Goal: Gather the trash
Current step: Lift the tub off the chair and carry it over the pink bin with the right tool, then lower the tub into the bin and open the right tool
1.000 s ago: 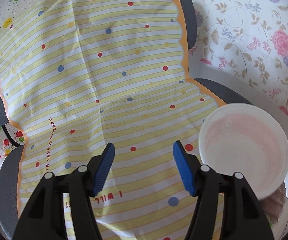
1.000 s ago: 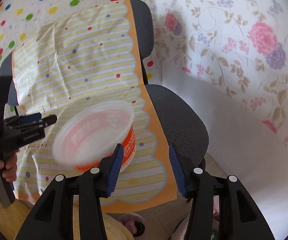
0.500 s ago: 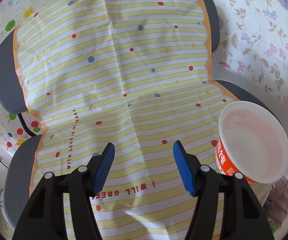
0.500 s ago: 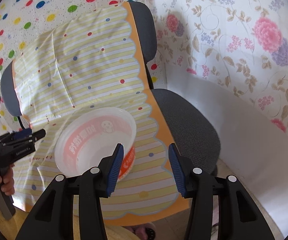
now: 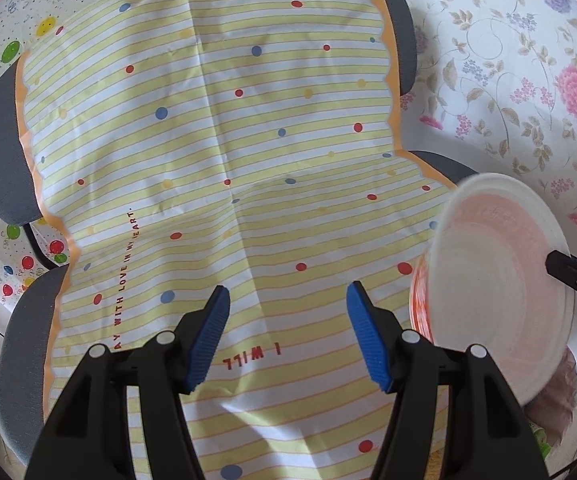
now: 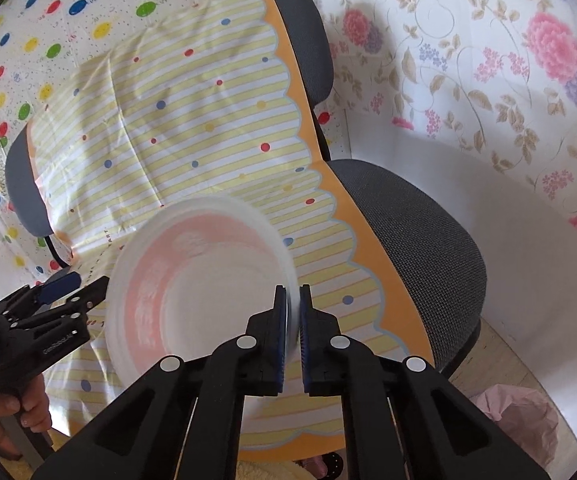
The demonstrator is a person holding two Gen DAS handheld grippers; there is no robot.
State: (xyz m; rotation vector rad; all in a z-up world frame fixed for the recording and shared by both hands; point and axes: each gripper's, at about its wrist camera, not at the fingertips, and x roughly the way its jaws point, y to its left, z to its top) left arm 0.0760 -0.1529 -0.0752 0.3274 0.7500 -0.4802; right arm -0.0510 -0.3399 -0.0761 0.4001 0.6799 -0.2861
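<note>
From the left wrist view, the left gripper [image 5: 288, 328] hangs with its blue fingers [image 5: 208, 336] spread wide and nothing between them, over the striped cloth [image 5: 216, 140] draped on a grey office chair [image 5: 0, 160]. The one piece of trash, a white paper bowl [image 5: 500, 292] with an orange printed outside, sits off to the right of those fingers, tilted so its mouth faces the camera. A black tip of the right gripper [image 5: 576, 284] touches its right rim.

From the right wrist view, the right gripper [image 6: 293, 316] is pinched tight on the near right rim of the bowl [image 6: 196, 280], the wall caught between the two pads. The bowl's body extends left and away from the fingers, blurred. The left gripper [image 6: 52, 292] hovers just beside its left edge.

I count one bowl, one chair, one cloth. A pink crumpled bag [image 6: 516, 412] lies on the floor at near right, below the seat; that looks to me the likely drop spot, and the right hand is nearer to it.
</note>
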